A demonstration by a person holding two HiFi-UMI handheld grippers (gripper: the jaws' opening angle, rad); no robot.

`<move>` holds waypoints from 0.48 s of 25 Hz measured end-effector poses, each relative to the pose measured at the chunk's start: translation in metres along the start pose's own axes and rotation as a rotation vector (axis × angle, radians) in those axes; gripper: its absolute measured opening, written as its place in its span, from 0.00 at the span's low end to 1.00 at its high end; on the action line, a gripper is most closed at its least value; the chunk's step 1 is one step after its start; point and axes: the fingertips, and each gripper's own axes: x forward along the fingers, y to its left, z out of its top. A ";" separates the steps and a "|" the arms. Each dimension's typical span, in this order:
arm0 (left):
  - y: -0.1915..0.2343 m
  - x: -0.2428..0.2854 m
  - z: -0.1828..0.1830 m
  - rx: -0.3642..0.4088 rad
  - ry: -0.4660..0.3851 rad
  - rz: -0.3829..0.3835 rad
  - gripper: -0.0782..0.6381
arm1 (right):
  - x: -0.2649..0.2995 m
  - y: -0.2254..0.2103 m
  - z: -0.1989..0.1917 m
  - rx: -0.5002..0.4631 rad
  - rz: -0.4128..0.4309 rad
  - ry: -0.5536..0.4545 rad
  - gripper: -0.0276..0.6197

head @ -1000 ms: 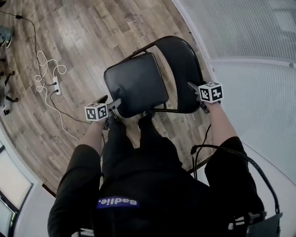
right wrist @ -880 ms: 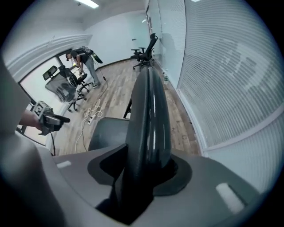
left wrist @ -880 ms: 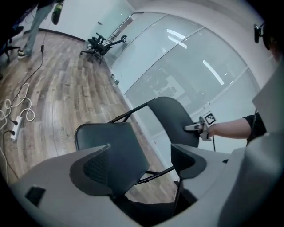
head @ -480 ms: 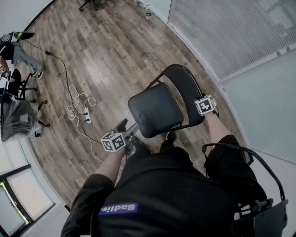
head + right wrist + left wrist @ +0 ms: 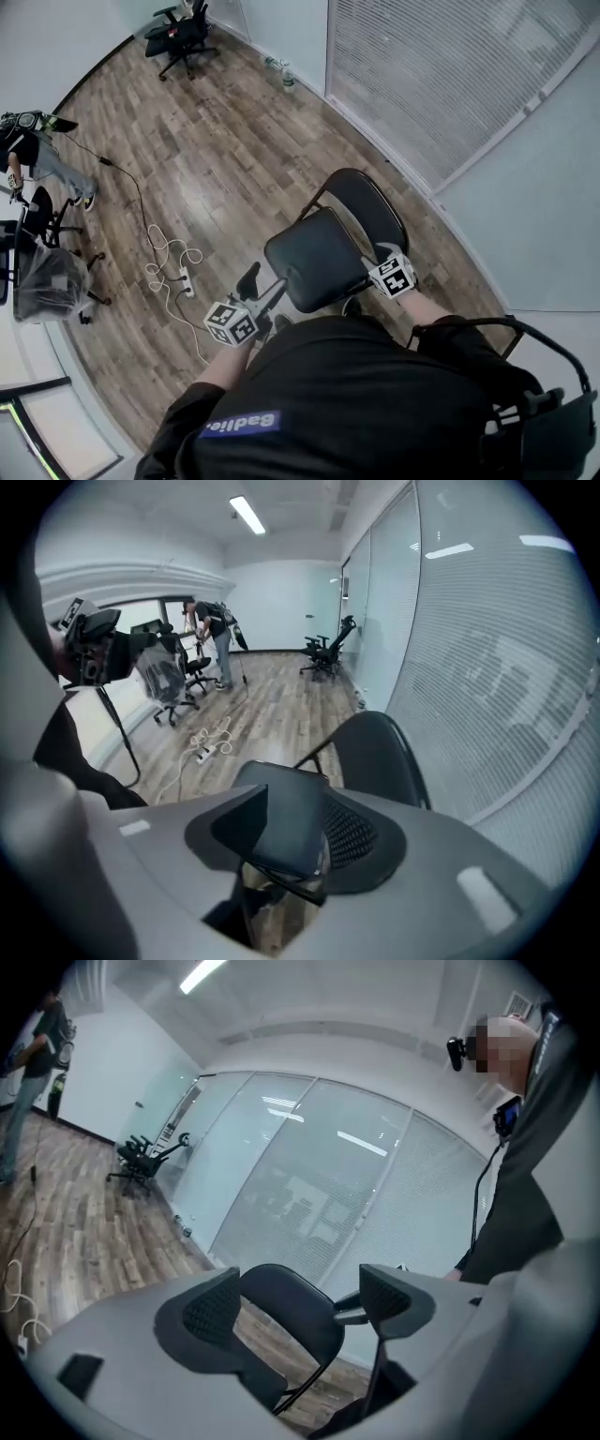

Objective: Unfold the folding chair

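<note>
holding the left gripper [image 5: 298, 1305] up with jaws apart, nothing sitting between them, only the backrest [image 5: 292, 1309] showing well beyond the gap. carrying the right gripper [image 5: 292, 829] with jaws apart too, having just been closing a little, the near corner of the seat [image 5: 281, 817] showing in the gap but neither pad visibly pressing on it. hovering just beside the seat's right edge in the head view.

judging the unfolding as good as done: seeing the folding chair [image 5: 328, 246] standing on the wooden floor [image 5: 216, 169] right in front of the legs, seat lying flat, backrest upright behind it. perhaps needing only a last press down to settle the frame. not managing to tell whether the legs are spreading fully, being hidden under the seat.

finding the glass wall [image 5: 422, 84] near behind the backrest and to the right, leaving little room for shifting the chair that way. finding open floor ahead and to the left, with a power strip [image 5: 185, 284] and its white cable lying well apart, an office chair [image 5: 180, 36] far off, and another person [image 5: 28, 155] standing at the far left edge.
</note>
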 end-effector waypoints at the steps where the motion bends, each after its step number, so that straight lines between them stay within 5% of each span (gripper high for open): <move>1: -0.011 0.003 0.006 0.022 -0.002 -0.029 0.67 | -0.004 0.023 0.007 0.023 0.036 -0.033 0.31; 6: -0.052 0.006 0.047 0.082 -0.041 -0.158 0.65 | -0.032 0.104 0.081 0.025 0.207 -0.211 0.19; 12: -0.095 0.000 0.096 0.156 -0.098 -0.258 0.49 | -0.084 0.140 0.171 -0.053 0.298 -0.403 0.13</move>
